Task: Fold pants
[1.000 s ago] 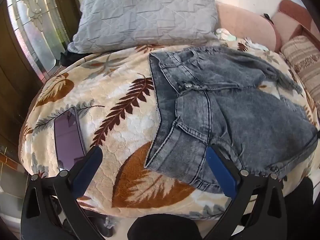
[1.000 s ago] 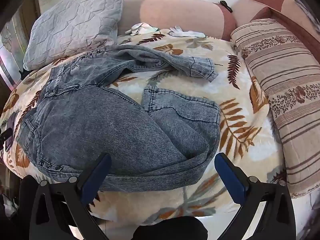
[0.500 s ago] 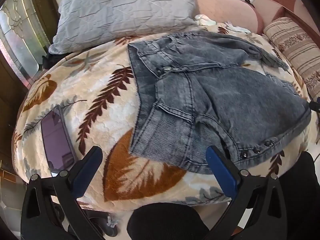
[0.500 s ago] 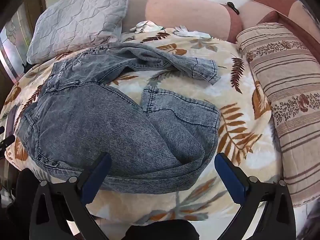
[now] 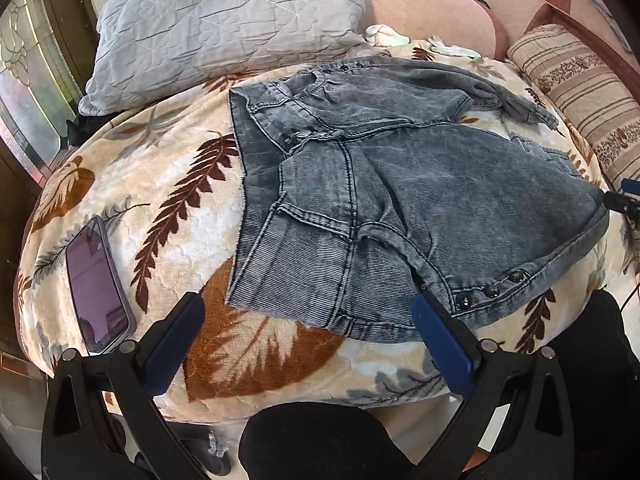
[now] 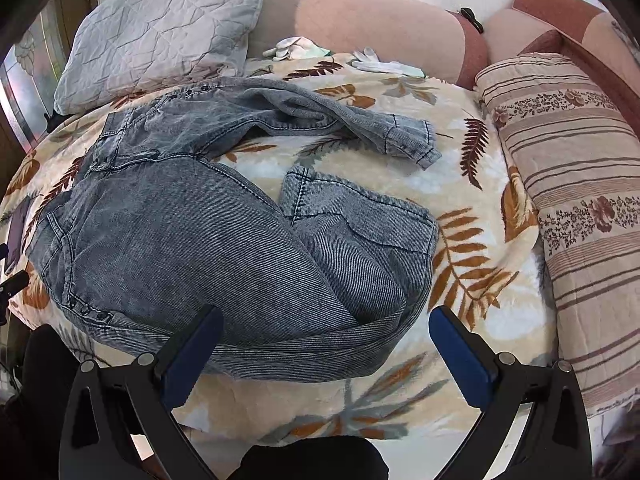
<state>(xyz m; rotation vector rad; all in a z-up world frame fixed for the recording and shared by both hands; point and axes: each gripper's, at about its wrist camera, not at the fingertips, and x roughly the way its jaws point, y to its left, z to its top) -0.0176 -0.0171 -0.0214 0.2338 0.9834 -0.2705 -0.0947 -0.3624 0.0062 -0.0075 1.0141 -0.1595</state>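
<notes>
Grey acid-wash denim pants [image 5: 420,184] lie rumpled on a leaf-print blanket [image 5: 168,200], waistband to the left and legs bunched to the right. In the right wrist view the pants [image 6: 192,248] show one leg doubled back near me and the other leg [image 6: 328,120] lying farther back. My left gripper [image 5: 308,312] is open and empty, hovering just short of the waistband's near corner. My right gripper [image 6: 326,328] is open and empty, just above the near folded leg edge.
A dark phone [image 5: 98,284] lies on the blanket left of the pants. A grey quilted pillow [image 5: 224,24] sits at the back left, a striped bolster [image 6: 568,208] on the right. White gloves [image 6: 380,65] lie at the back by the pink headboard [image 6: 380,20].
Both grippers have pulled back and up a little from the pants, so more of the bed shows. The left view has swung toward the right. The pants have not moved.
</notes>
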